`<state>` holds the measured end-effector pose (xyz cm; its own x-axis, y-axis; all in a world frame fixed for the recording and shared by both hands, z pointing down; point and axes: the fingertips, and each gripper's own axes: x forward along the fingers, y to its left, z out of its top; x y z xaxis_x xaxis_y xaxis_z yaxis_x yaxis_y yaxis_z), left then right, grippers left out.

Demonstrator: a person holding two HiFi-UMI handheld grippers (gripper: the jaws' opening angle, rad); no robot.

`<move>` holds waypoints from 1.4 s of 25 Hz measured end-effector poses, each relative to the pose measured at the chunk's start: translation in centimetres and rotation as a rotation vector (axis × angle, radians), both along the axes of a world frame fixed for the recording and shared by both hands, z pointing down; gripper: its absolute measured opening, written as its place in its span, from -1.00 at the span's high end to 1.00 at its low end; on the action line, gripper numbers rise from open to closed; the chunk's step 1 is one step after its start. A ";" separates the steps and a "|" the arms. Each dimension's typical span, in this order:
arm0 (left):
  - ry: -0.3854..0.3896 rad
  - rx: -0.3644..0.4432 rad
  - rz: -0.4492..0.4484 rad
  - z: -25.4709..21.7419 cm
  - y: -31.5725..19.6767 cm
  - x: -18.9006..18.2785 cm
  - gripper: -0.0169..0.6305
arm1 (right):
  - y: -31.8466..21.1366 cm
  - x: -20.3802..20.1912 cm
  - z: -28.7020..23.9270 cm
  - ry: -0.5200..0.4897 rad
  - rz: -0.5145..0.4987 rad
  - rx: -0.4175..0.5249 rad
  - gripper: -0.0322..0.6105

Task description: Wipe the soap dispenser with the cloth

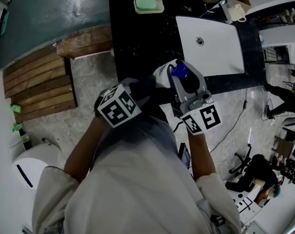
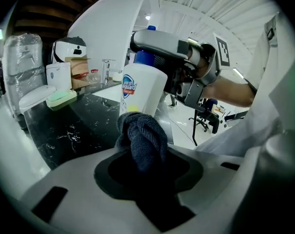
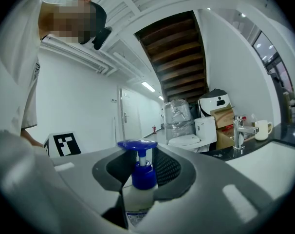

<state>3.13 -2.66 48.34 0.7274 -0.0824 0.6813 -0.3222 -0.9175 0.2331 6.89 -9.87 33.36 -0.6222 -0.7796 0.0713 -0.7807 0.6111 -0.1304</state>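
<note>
Dark blue terry cloth (image 2: pixel 140 140), bunched and clenched in the left gripper (image 2: pixel 147 167) jaws, its fold laid against the white soap dispenser (image 2: pixel 140 89) for wiping. Right gripper (image 3: pixel 138 177) jaws grasp the dispenser below its blue pump, lifted at the near edge of the black surface (image 2: pixel 84 116), likely to steady it.

Soap dispenser (image 1: pixel 178 71) between left tool (image 1: pixel 152 87) and right tool (image 1: pixel 188 84)
</note>
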 end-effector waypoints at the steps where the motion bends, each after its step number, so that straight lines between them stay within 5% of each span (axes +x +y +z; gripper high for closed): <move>1: 0.003 -0.003 0.003 0.0 0.2 0.1 0.53 | 0.0 0.0 0.1 0.004 0.005 0.002 0.61; 22: 0.140 0.078 0.000 -6.4 0.2 0.7 0.52 | -0.5 -0.3 0.0 0.102 0.116 0.035 0.63; 35: 0.364 0.080 -0.062 -10.7 0.0 0.8 0.52 | -0.5 -0.9 0.1 0.185 -0.014 0.011 0.63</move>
<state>3.95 -2.68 37.60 0.9128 -0.1764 0.3683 -0.2869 -0.9188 0.2709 6.03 -10.34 33.43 -0.6101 -0.7723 0.1770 -0.7822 0.6227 0.0213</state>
